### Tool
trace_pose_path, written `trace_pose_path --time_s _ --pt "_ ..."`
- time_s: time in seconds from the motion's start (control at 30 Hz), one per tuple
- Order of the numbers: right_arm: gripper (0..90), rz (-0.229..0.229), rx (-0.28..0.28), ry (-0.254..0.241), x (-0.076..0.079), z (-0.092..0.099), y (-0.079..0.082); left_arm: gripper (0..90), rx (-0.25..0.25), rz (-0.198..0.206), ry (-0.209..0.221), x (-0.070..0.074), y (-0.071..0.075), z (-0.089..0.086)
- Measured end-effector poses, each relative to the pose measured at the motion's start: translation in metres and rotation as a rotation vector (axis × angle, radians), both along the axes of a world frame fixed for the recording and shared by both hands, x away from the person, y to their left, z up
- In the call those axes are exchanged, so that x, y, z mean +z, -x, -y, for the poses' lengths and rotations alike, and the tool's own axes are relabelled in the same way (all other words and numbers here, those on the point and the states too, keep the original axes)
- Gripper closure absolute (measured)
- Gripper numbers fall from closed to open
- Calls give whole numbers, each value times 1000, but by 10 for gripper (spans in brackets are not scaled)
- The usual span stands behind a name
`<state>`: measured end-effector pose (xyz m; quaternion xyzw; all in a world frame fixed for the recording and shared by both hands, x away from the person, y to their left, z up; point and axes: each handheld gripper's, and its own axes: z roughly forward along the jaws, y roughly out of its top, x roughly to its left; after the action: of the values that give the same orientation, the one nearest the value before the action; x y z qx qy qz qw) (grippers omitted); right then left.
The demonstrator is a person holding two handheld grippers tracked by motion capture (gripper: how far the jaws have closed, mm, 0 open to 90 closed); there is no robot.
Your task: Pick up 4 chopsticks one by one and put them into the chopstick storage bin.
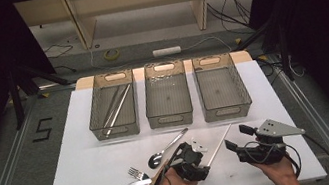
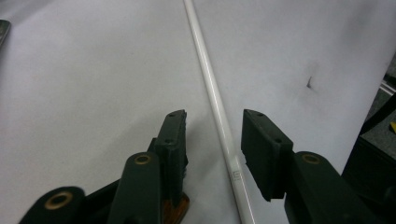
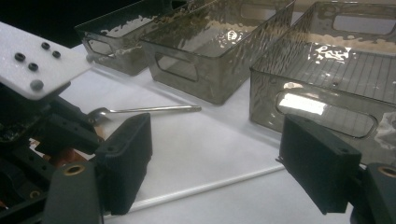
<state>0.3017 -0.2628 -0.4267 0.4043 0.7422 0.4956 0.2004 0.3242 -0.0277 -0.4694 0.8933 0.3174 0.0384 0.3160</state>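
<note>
Left gripper (image 2: 212, 140) fingers half-open astride the white chopstick (image 2: 210, 88), spoon (image 1: 164, 150) and fork (image 1: 138, 173) beside; right gripper (image 3: 215, 163) wide open.

One number readable

I read a black "5" (image 1: 42, 129) marked on the grey floor (image 1: 9, 149) left of my table; the chopstick's (image 2: 219, 116) small stamp stays illegible.

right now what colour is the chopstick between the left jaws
White, glossy. The chopstick shows best in the left gripper view.
</note>
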Motion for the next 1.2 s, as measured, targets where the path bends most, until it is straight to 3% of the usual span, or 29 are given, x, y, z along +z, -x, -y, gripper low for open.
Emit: trace_pose_path --time_s 0.33,0.77,1.2 --pt "265 0 0 -1 0 0 0 701 -17 -6 -16 -6 3 6" --pt "264 -4 -1 -2 0 0 0 791 -32 46 -64 -7 6 9" --pt "264 -1 3 1 -1 0 0 819 -3 37 -43 -8 7 10"
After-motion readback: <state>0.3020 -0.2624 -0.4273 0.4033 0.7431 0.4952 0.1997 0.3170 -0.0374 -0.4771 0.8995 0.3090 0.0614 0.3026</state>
